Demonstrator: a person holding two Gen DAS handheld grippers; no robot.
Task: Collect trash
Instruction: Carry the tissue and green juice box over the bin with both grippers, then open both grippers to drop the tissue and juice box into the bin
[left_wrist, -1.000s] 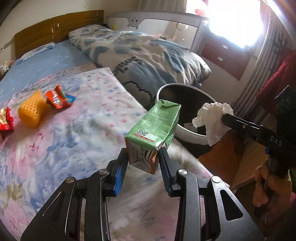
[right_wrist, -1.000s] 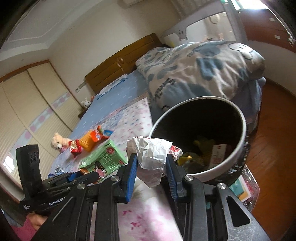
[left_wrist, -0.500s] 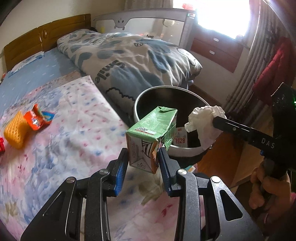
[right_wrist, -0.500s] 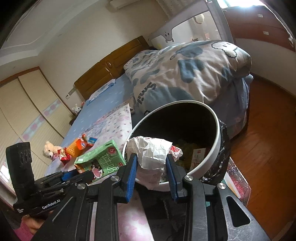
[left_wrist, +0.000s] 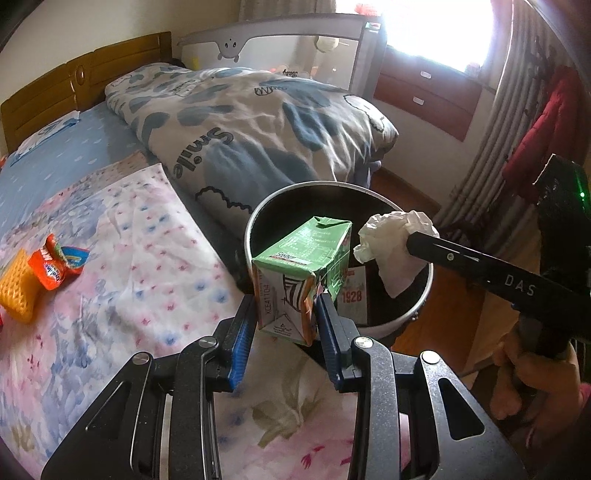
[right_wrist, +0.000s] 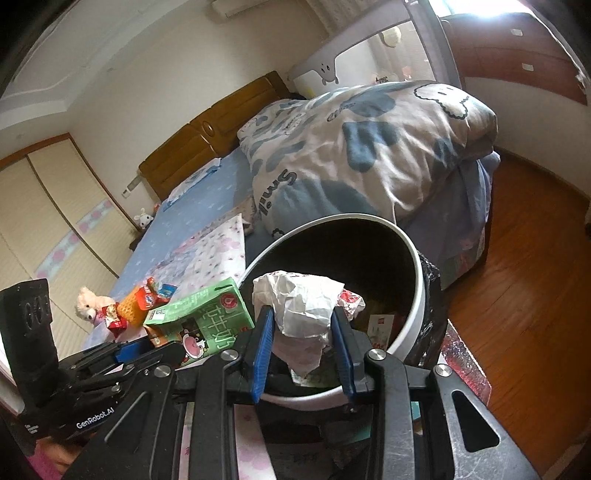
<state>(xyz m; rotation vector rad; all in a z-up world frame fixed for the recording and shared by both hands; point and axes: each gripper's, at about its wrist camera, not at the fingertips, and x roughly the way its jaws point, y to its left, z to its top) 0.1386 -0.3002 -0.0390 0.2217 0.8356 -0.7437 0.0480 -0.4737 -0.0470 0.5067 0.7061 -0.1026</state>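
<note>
Left tongs (left_wrist: 284, 325) clamp a green cardboard milk carton (left_wrist: 301, 275), right tongs (right_wrist: 301, 341) a crumpled white paper wad (right_wrist: 301, 304), both poised at the round white-rimmed bin (left_wrist: 255, 221) for dropping.

Daylight only, src = window (left_wrist: 436, 33) top right in left wrist view, fully blown out, glare bleeding onto curtain (left_wrist: 517, 110) and crib rail. Duvet (left_wrist: 258, 125) evenly lit w/ soft shadows in folds. Bin (left_wrist: 332, 190) interior near black, contents barely readable. Heavy fisheye: walls and headboard (right_wrist: 218, 129) bowed, dark vignette at all corners. Focus sharp centre, softer twd edges. No motion blur. Right wrist view slightly dimmer, window clipped at top right corner.
</note>
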